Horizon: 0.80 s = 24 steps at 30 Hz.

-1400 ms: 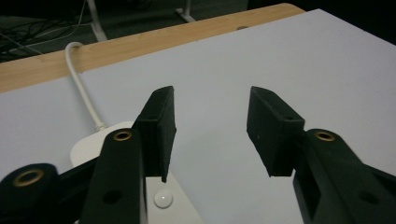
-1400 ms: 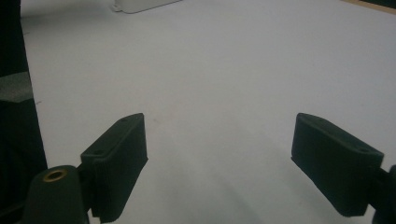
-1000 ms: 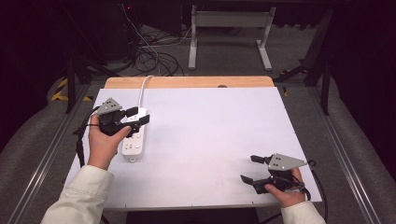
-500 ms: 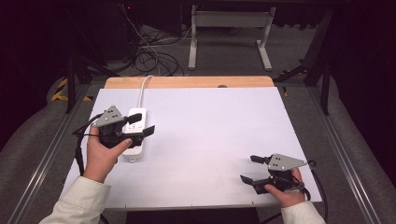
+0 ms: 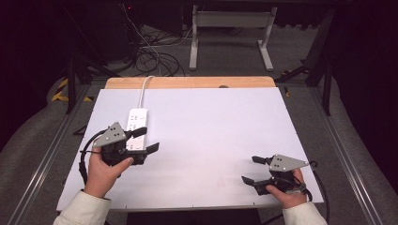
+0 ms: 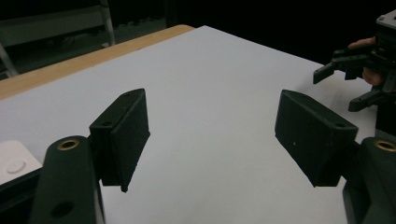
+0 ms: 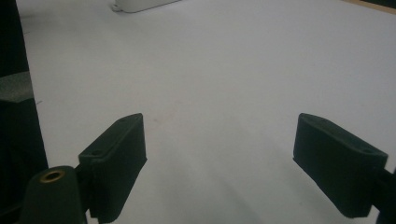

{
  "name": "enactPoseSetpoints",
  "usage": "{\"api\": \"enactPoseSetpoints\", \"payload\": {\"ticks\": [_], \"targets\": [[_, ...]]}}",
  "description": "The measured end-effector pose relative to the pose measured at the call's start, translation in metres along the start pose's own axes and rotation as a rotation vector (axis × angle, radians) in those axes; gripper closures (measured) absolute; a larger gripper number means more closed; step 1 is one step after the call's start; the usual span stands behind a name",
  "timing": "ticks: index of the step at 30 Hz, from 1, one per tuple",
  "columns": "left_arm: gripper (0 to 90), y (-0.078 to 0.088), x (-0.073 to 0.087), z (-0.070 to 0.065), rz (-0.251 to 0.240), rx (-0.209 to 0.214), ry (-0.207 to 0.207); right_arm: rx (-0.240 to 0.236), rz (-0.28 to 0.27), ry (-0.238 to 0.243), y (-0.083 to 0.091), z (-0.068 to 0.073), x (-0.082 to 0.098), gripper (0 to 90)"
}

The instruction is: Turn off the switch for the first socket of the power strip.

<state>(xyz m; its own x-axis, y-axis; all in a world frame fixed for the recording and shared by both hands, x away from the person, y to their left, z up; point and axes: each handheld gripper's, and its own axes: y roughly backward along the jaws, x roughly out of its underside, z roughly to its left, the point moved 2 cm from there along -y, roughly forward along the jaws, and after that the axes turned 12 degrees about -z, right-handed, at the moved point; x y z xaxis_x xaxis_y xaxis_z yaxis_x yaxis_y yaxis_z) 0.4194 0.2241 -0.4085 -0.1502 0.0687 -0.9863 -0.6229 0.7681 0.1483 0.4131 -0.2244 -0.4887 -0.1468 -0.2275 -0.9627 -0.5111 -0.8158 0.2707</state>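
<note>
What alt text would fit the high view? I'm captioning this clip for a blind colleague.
A person's left tool, jaws open and empty after just opening, sits at the near end of a white power strip on a white table. The right tool, also open, rests near the table's front right corner.

Left gripper jaws just opened wide, nothing between, white table

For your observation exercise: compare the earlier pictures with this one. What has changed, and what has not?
The left hand-held gripper drew back from the power strip toward the near edge, its jaws just opening, nothing between them. The power strip and the open right hand-held gripper stayed put.
</note>
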Motion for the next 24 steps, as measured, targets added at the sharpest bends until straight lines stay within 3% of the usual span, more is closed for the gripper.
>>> {"api": "enactPoseSetpoints", "payload": {"ticks": [3,5,8,14,19,24], "targets": [[27.4,-0.001,0.009,-0.006,0.004,0.035,-0.012,0.003,0.000,0.001,0.000,0.000,0.000,17.8],[29.8,-0.004,0.016,-0.008,0.012,0.034,-0.010,0.005,0.002,0.001,0.000,0.000,0.000,17.8],[29.4,-0.004,0.025,-0.010,0.017,0.063,0.013,0.005,0.004,0.002,0.000,0.000,0.000,17.8],[28.0,-0.007,0.042,-0.014,0.052,0.071,-0.010,0.006,0.004,0.002,0.000,0.000,0.000,17.8],[27.2,-0.009,0.052,-0.016,0.043,0.117,0.008,0.006,0.004,0.001,0.001,0.000,0.000,17.8],[26.9,-0.011,0.065,-0.020,0.049,0.126,0.007,0.003,0.003,0.001,0.001,0.000,0.000,17.8]]}}
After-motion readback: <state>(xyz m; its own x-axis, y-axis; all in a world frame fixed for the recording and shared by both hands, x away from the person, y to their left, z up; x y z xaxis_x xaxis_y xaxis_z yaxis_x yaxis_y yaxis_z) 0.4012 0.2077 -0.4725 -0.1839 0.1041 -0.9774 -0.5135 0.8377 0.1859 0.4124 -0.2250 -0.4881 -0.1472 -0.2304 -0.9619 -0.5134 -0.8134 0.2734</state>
